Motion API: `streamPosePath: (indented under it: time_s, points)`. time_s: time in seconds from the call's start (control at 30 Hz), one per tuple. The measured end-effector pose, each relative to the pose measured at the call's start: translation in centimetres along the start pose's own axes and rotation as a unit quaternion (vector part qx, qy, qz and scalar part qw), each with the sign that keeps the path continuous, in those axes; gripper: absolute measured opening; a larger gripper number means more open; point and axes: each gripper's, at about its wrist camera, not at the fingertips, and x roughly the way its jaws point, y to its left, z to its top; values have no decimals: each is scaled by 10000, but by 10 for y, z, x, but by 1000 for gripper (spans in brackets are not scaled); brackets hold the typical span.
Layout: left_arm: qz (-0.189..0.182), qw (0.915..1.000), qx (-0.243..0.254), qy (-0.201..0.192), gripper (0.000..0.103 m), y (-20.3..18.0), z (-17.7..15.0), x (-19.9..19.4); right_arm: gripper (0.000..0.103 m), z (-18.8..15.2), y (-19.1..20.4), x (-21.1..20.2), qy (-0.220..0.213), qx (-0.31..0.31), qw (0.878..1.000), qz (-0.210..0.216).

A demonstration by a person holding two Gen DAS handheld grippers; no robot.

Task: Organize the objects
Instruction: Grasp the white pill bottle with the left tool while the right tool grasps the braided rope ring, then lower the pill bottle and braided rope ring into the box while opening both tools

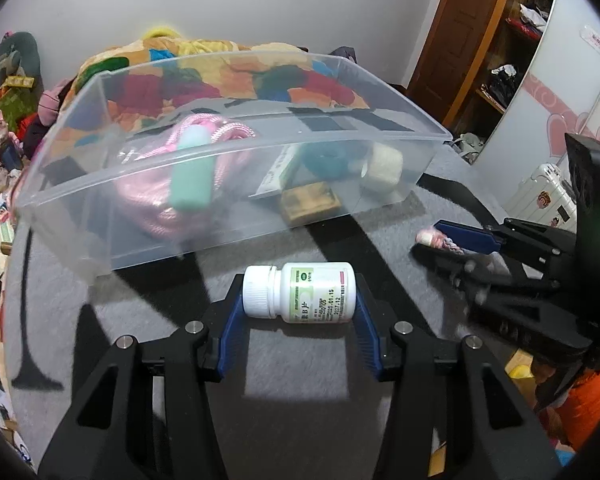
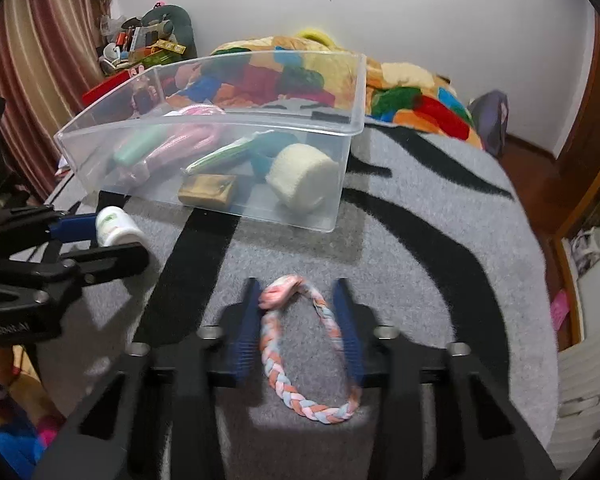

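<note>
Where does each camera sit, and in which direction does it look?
Left wrist: on the left gripper, looking along its jaws, which are closed on the white pill bottle, toward the clear bin; the right gripper shows at right.
Right wrist: on the right gripper, jaws around the braided loop, facing the bin; the left gripper shows at left.
Shared: bin, bottle, loop, grey rug.

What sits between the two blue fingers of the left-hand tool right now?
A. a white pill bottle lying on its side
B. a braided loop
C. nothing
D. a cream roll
A: the left gripper has its blue pads against the cap and the base of the white pill bottle, which lies sideways on the grey rug.
</note>
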Motion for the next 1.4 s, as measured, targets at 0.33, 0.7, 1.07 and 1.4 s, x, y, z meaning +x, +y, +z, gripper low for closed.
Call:
streamPosePath:
  time_s: [0.33, 0.7, 1.07, 1.4]
  points:
    - [86, 9981, 215, -566, 49, -6, 12, -39, 14, 14, 11, -32, -376, 6, 9992, 165]
    - [382, 9915, 133, -1235, 49, 14, 56, -73, 14, 76, 30, -72, -1342, -42, 9906, 270]
    - [380, 9955, -229, -833, 49, 55, 86, -39, 14, 125, 34, -16, -1027, 77, 9945, 190]
    - [456, 9969, -360, -536, 49, 63, 83, -6, 15, 117, 32, 36, -398, 81, 9991, 108]
